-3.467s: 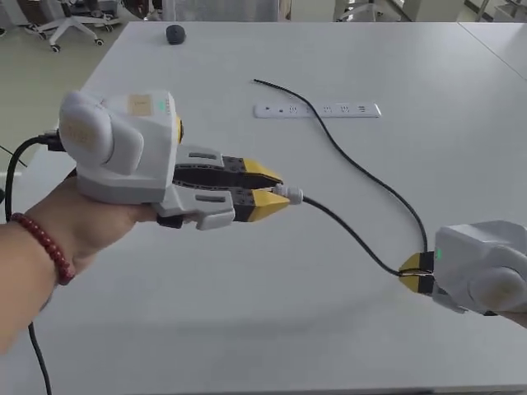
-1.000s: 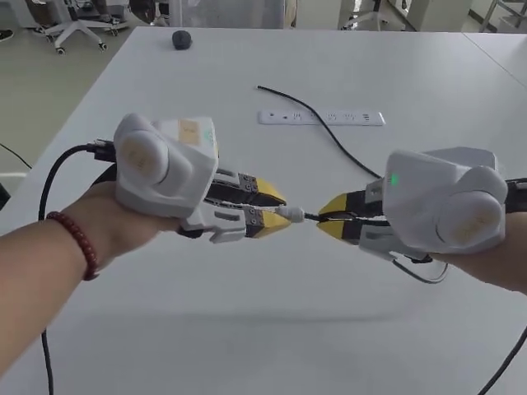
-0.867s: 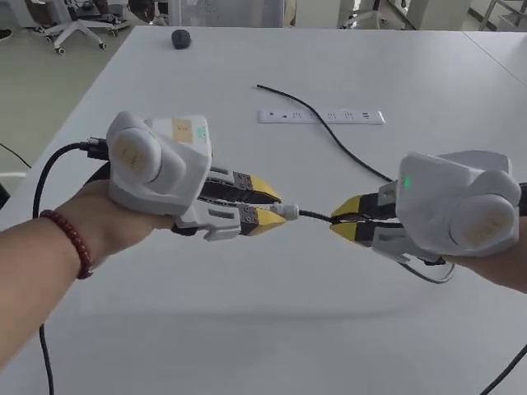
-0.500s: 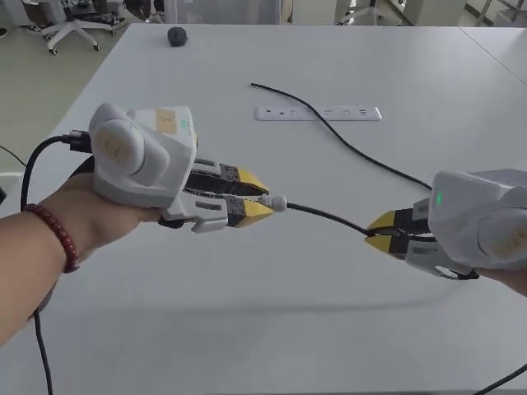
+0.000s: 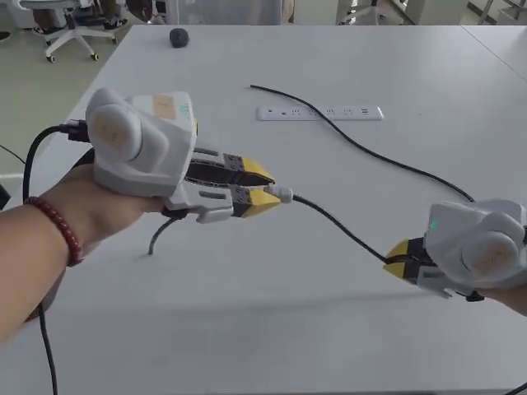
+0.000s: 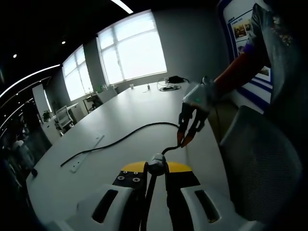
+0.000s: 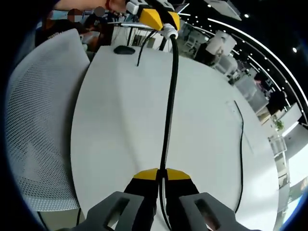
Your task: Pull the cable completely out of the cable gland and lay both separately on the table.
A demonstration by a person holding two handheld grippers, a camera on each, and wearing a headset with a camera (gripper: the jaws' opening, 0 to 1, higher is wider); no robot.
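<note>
Nearest, at the lower right of the head view, the right tongs pinch the black cable above the white counter. From there the cable rises leftward to the pale cable gland, which the left tongs clamp between their yellow tips. The cable is threaded through the gland, and a short tail hangs below those tongs. Beyond the right tongs the rest of the cable lies on the counter, crossing a white power strip. A small dark object sits near the far edge.
</note>
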